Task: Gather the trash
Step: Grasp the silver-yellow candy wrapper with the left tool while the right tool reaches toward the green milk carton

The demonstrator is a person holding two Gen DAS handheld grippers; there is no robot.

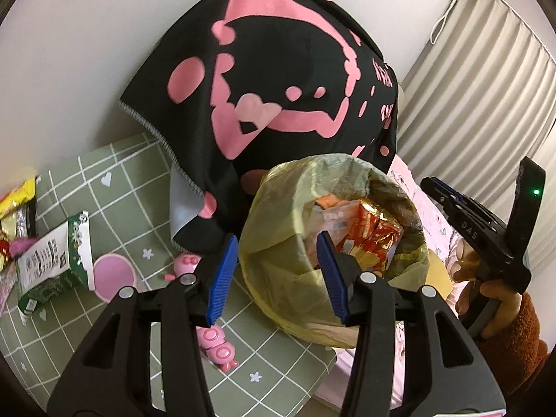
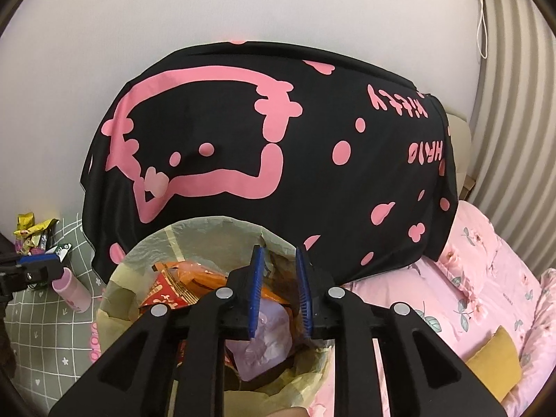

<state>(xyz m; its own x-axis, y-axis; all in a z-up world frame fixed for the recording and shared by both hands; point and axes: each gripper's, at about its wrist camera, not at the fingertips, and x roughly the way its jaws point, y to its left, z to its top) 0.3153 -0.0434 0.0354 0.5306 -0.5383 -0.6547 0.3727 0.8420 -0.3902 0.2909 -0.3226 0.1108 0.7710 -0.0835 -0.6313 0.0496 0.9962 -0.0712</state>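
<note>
My right hand-held gripper (image 2: pixel 278 293) hangs released and empty over the bin (image 2: pixel 146 260), while my left hand-held gripper (image 1: pixel 278 278), also empty and nearer them, has the remaining wrappers (image 1: pixel 52 260) leftward on the worktop (image 1: pixel 146 187).

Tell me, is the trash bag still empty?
No, the trash bag already holds wrappers, including a red and gold wrapper and orange packets, seen from the right wrist.
</note>
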